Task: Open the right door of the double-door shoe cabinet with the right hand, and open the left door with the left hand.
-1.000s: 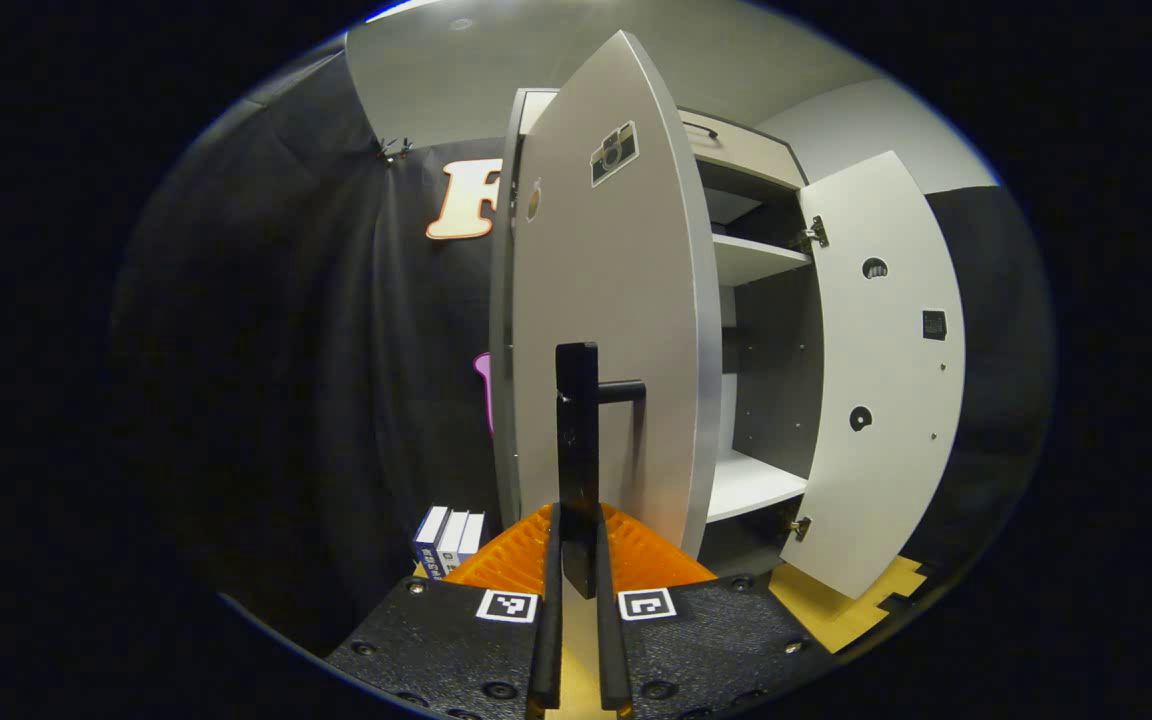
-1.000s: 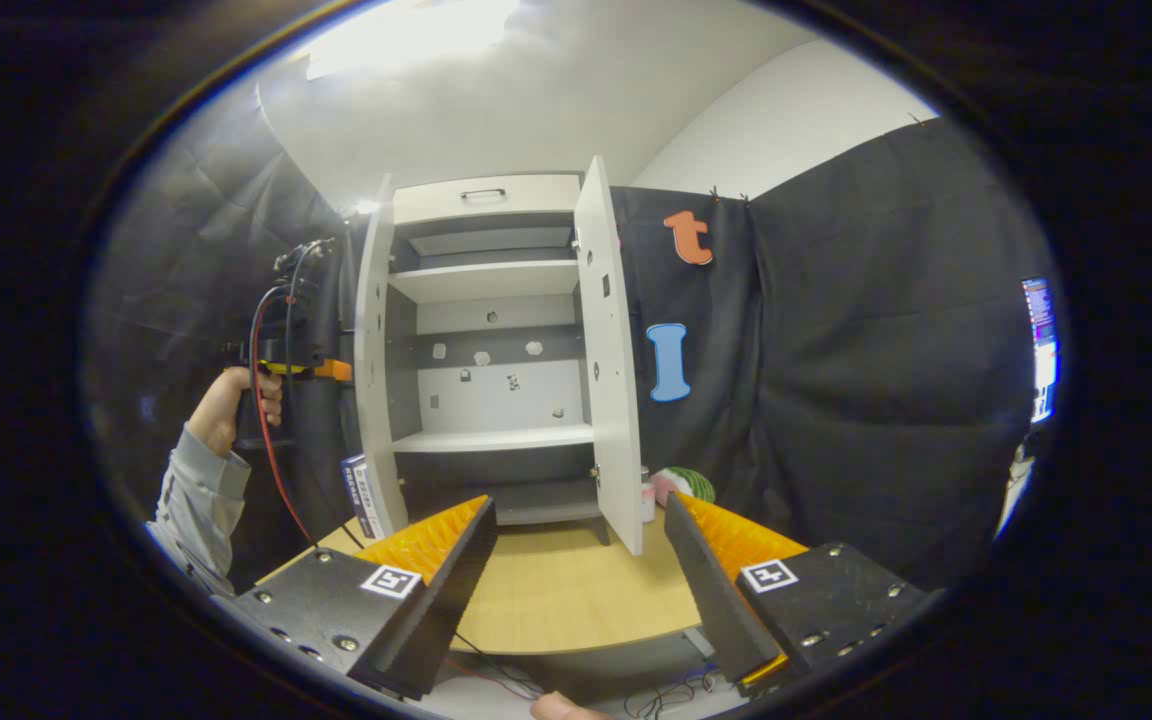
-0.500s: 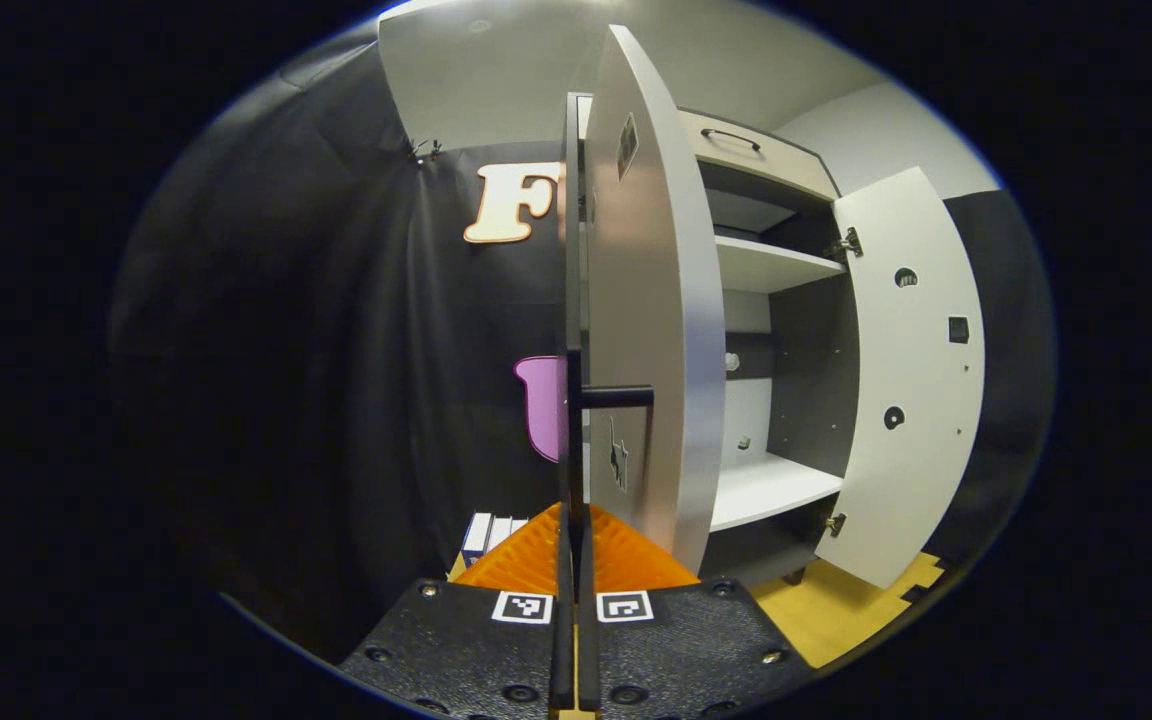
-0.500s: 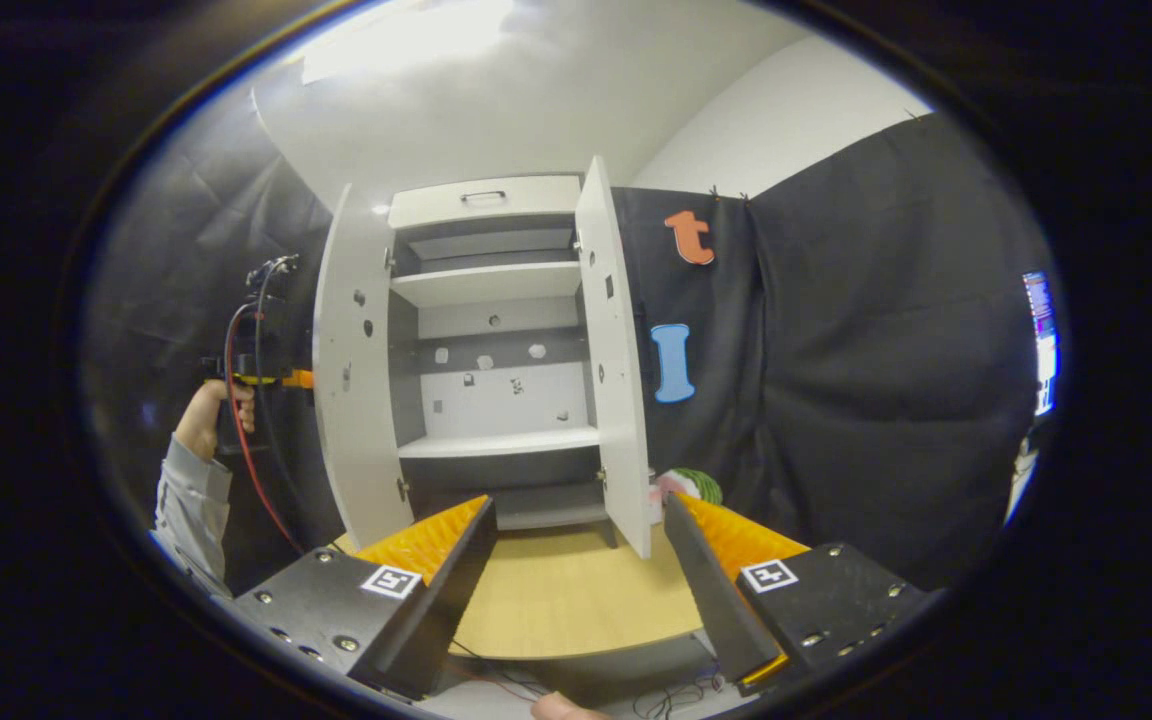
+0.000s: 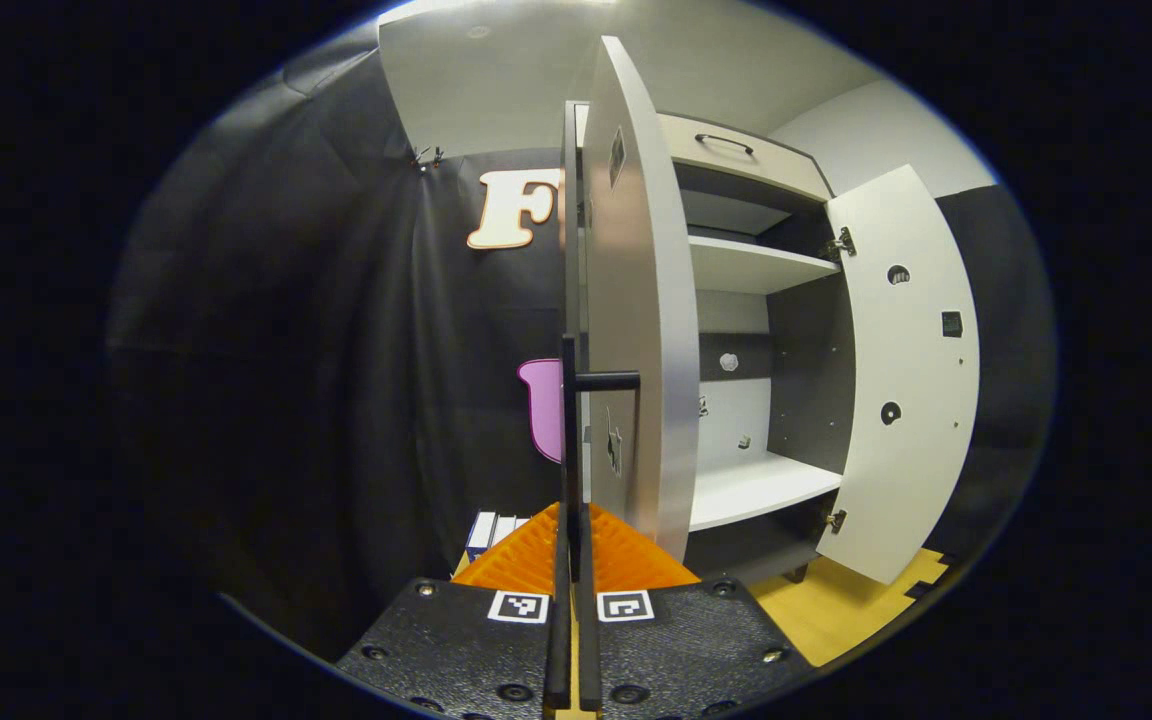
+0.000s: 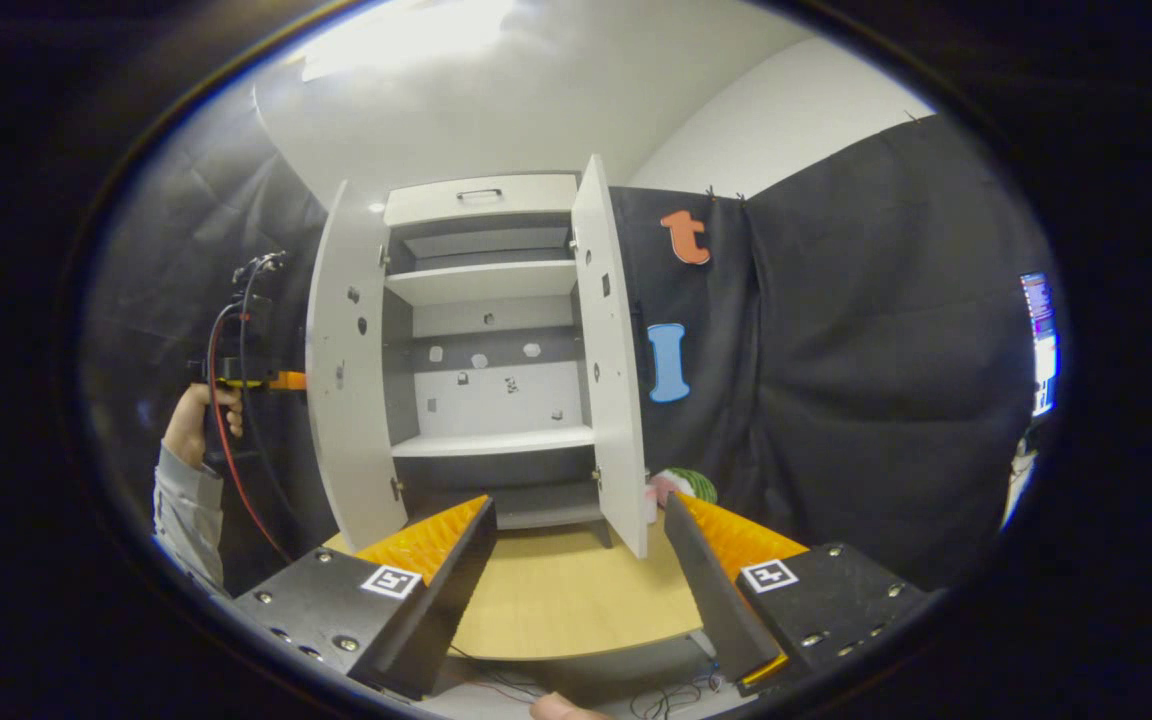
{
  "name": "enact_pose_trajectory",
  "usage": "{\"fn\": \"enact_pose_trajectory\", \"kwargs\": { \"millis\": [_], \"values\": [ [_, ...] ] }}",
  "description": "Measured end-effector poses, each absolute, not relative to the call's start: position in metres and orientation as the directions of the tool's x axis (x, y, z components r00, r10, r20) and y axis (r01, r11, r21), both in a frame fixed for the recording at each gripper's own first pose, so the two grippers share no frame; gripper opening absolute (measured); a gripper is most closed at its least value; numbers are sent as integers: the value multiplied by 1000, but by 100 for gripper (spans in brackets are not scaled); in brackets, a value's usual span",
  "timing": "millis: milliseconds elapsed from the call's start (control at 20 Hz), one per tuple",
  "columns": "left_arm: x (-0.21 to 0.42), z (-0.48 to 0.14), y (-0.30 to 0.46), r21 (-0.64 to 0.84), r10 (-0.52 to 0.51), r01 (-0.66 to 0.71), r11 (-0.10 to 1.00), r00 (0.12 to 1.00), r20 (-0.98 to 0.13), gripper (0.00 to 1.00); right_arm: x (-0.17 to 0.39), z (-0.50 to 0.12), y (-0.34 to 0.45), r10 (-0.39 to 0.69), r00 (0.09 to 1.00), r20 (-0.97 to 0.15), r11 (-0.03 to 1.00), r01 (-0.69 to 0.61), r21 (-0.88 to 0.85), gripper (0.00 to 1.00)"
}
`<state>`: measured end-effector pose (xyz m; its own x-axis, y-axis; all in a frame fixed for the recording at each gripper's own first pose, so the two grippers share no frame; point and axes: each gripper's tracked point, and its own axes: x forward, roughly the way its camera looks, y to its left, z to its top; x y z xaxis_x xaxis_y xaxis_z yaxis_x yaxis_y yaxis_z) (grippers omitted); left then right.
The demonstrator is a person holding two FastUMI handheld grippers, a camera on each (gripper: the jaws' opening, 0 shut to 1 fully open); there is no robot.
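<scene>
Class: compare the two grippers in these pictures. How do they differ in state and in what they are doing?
The left gripper has its fingers closed on the left door's black handle; the right gripper has its fingers spread wide and holds nothing. The left gripper sits right at the left door; the right gripper hangs back from the right door, over the table. Both have orange ribbed fingers.

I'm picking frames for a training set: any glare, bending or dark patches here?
Left gripper view: fisheye bows the left door and right door; the booth wall at left is very dark. Right gripper view: the ceiling is blown out by glare; the cabinet interior stays evenly lit and sharp.
</scene>
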<state>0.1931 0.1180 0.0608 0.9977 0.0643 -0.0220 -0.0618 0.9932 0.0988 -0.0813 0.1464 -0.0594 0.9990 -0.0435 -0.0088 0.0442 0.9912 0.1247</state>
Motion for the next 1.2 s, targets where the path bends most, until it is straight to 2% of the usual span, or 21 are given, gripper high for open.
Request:
{"fn": "enact_pose_trajectory", "kwargs": {
  "millis": [100, 150, 200, 250, 300, 350, 400, 450, 600, 700, 750, 800, 950, 1100, 1200],
  "values": [
    [191, 57, 116, 98, 50, -47, 994, 998, -31, 9, -82, -60, 147, -44, 999, -17, 990, 45, 134, 100],
    [188, 54, 111, 77, 35, -31, 997, 998, -47, 18, -81, -60, 148, -43, 999, -18, 990, 45, 136, 97],
    [181, 51, 110, 62, 43, -39, 997, 997, -58, 22, -81, -60, 148, -41, 999, -18, 990, 43, 136, 100],
    [176, 48, 111, 56, 58, -55, 997, 996, -69, 38, -80, -60, 148, -42, 999, -21, 990, 44, 133, 100],
    [172, 45, 112, 65, 68, -63, 996, 995, -79, 43, -81, -60, 148, -43, 999, -24, 990, 46, 132, 100],
    [168, 43, 111, 75, 69, -62, 995, 994, -85, 63, -80, -60, 148, -42, 999, -27, 991, 45, 130, 100],
    [166, 40, 114, 97, 77, -68, 993, 993, -94, 70, -81, -59, 148, -41, 999, -28, 991, 44, 129, 100],
    [160, 40, 119, 111, 98, -87, 990, 991, -93, 73, -81, -60, 148, -41, 999, -27, 991, 44, 129, 100],
    [154, 48, 121, 133, 138, -131, 982, 990, -40, 75, -80, -58, 150, -36, 999, -28, 990, 40, 134, 100],
    [150, 47, 116, 144, 133, -129, 981, 991, -20, 80, -80, -56, 150, -23, 1000, -18, 991, 25, 133, 100],
    [148, 47, 110, 143, 119, -116, 983, 993, -12, 87, -77, -56, 150, -13, 1000, -6, 991, 14, 134, 100],
    [144, 47, 107, 138, 117, -116, 984, 993, 0, 85, -77, -56, 150, -4, 1000, 3, 991, 4, 137, 100],
    [142, 48, 93, 107, 120, -124, 987, 992, 41, 94, -75, -55, 152, 33, 999, 20, 991, -35, 129, 100],
    [138, 42, 78, 58, 124, -128, 990, 990, 59, 93, -77, -51, 152, 48, 998, 35, 992, -52, 117, 100],
    [134, 31, 80, 43, 175, -177, 983, 984, 39, 96, -77, -51, 155, 79, 996, 38, 987, -83, 135, 100]
  ]
}}
